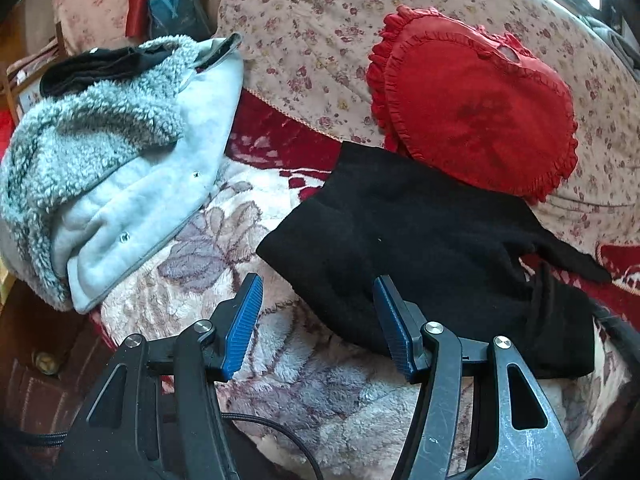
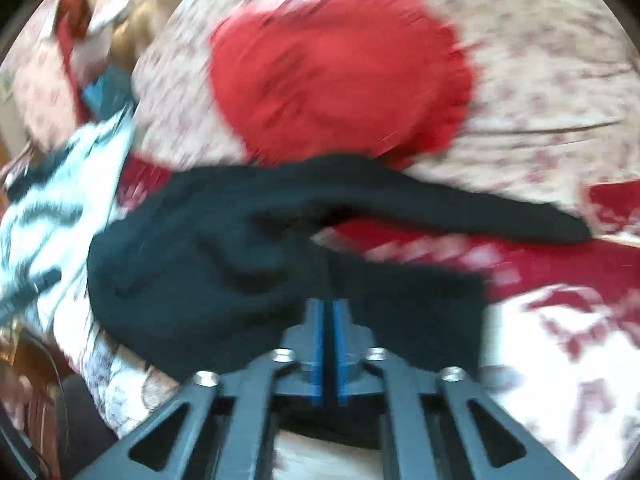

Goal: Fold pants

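Note:
The black pants (image 1: 424, 240) lie bunched on a plush floral blanket (image 1: 224, 248), partly folded, with one leg trailing to the right. My left gripper (image 1: 318, 292) is open and empty, just above the pants' near left edge. In the blurred right wrist view my right gripper (image 2: 327, 308) is shut on the black pants (image 2: 208, 264), holding a fold of the fabric between its blue pads. One pant leg (image 2: 480, 212) stretches off to the right.
A red heart-shaped cushion (image 1: 476, 116) leans on a floral-print backrest (image 1: 316, 40) right behind the pants. A grey fleece jacket (image 1: 116, 152) lies piled at the left. The blanket's red border (image 2: 560, 264) runs along the right.

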A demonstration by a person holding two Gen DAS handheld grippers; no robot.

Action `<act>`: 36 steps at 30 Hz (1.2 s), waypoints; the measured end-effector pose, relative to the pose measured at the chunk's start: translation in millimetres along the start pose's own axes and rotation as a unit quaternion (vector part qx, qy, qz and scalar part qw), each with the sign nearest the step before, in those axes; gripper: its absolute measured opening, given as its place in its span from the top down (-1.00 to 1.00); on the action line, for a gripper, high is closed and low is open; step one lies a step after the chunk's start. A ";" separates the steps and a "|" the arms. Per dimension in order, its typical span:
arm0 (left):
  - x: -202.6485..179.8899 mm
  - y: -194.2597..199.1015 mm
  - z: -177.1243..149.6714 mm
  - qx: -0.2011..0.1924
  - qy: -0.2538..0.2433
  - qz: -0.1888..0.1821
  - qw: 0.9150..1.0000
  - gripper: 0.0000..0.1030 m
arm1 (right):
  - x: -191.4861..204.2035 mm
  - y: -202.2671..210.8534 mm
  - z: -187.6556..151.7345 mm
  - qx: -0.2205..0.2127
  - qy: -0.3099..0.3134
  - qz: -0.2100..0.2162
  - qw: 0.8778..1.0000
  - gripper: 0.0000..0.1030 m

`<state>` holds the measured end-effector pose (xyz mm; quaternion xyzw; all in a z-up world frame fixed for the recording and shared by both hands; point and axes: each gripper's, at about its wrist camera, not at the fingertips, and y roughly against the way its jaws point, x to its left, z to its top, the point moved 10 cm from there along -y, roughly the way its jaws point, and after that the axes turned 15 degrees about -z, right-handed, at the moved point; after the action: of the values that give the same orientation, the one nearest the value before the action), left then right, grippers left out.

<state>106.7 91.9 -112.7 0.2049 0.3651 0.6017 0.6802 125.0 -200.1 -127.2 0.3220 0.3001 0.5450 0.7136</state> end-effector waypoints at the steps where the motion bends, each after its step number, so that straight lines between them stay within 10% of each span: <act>1: 0.6 -0.1 -1.2 0.001 0.001 -0.001 1.000 -0.12 | -27.3 9.6 6.0 -0.008 -0.027 -0.008 1.000 0.97; 6: 4.3 -5.2 -8.9 0.014 0.014 0.000 1.000 -0.12 | -122.1 19.7 5.6 0.008 -0.103 -0.055 0.993 0.97; 10: 0.5 -8.7 -10.4 0.018 0.018 0.000 1.000 -0.12 | -69.3 30.5 -0.1 0.004 -0.079 0.001 0.997 0.79; 13: -7.7 -9.3 -12.1 0.022 0.008 -0.002 1.000 -0.12 | -7.0 20.7 -16.7 0.020 -0.018 0.031 0.999 0.11; 22: -6.0 -9.9 -14.9 0.023 0.004 0.000 1.000 -0.12 | 80.4 -44.5 -28.0 0.048 0.036 0.038 0.997 0.10; 25: -5.3 -12.3 -17.1 0.027 0.005 0.000 1.000 -0.12 | 74.3 -50.6 -20.4 0.039 0.035 0.033 0.998 0.59; 29: -5.2 -12.9 -16.3 0.026 0.004 0.002 1.000 -0.12 | 36.1 -27.7 -8.1 0.032 -0.003 0.055 0.998 0.88; 36: 7.6 -13.8 -19.3 0.029 0.030 -0.003 0.999 -0.12 | -141.3 16.7 9.6 -0.016 -0.101 -0.085 0.991 0.88</act>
<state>101.7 93.4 -137.1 0.2051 0.4031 0.5951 0.6643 90.8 -335.3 -97.2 0.3370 0.2441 0.4519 0.7890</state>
